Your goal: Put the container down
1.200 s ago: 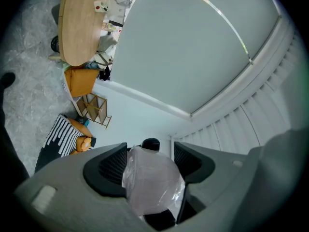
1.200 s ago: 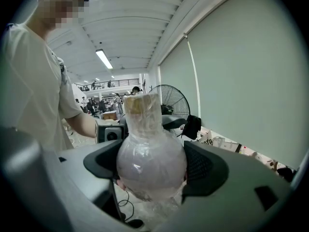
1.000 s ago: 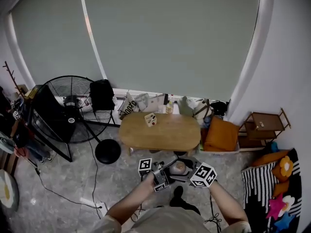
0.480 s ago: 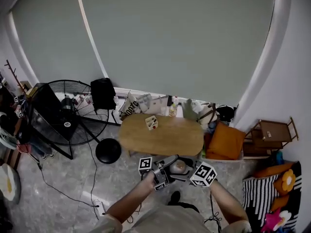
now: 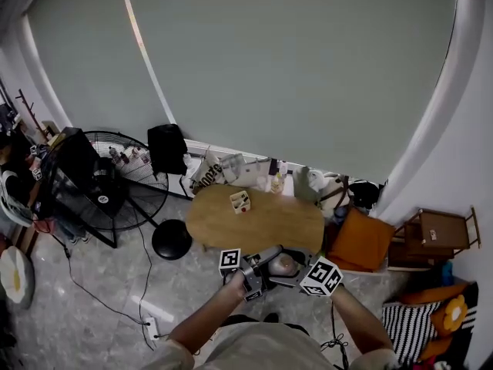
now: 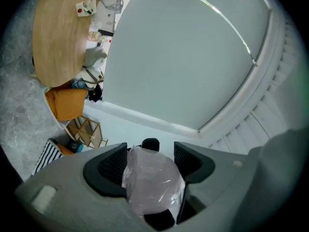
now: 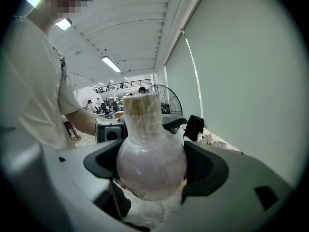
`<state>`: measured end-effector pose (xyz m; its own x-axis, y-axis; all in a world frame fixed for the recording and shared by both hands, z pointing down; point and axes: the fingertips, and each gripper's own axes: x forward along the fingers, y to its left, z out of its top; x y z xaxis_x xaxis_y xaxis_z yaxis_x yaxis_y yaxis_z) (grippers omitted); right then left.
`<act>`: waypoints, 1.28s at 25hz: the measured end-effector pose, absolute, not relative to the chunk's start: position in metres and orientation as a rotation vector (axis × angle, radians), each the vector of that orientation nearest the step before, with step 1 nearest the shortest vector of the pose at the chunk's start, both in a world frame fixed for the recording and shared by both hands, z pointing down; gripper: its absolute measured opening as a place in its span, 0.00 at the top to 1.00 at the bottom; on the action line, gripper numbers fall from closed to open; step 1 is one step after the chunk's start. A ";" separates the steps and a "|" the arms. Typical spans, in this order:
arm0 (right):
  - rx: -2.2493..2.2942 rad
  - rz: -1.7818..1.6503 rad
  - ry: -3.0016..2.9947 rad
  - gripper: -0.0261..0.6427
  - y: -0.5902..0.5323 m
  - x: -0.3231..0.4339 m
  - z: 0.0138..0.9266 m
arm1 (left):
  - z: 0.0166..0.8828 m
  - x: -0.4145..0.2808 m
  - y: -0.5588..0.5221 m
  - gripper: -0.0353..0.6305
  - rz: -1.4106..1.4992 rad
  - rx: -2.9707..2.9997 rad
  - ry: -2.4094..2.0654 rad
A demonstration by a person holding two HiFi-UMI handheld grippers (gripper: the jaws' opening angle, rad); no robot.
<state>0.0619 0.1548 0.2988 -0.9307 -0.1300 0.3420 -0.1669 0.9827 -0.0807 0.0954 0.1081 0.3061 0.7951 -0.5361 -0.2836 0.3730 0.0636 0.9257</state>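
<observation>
Both forearms run off the bottom edge of the head view, so the person shows only from the elbows forward. The right gripper has its jaws pressed against either side of the round belly of the container, a flask-shaped thing wrapped all over in clear film. The film clouds the pinkish body, so what it holds cannot be made out, and its underside is hidden down between the jaws. The left gripper is clamped on another film-wrapped part of the same container; from its own view, which part that is cannot be told. A pale shirt fills the left of the right gripper view.

From the head view the container hangs in the air between the left gripper and the right gripper, just short of the near edge of the oval wooden table and touching nothing else. On the table, toward its far left, stands a small box, open at the top, its contents too small to read. Left of the table is a black fan, its left part behind dark clutter. Right of the table leans an orange cushion, and past that a wooden rack. Behind the table, bags and papers crowd the foot of a wide grey blind
</observation>
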 end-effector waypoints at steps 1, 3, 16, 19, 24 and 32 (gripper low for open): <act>0.208 0.153 -2.790 0.37 0.150 0.064 0.299 | 0.306 0.097 0.103 0.50 -0.699 1.342 -0.151; 0.193 0.156 -2.796 0.37 0.141 0.065 0.300 | 0.305 0.098 0.093 0.50 -0.718 1.337 -0.157; 0.210 0.185 -2.773 0.37 0.068 0.054 0.317 | 0.323 0.089 0.020 0.50 -0.689 1.319 -0.159; 0.250 0.172 -2.757 0.37 0.039 0.048 0.324 | 0.329 0.084 -0.008 0.50 -0.638 1.346 -0.161; 0.315 0.205 -2.741 0.37 -0.019 0.026 0.335 | 0.341 0.065 -0.064 0.50 -0.614 1.320 -0.105; 0.378 0.315 -2.703 0.37 -0.112 -0.010 0.365 | 0.371 0.031 -0.154 0.50 -0.546 1.269 -0.095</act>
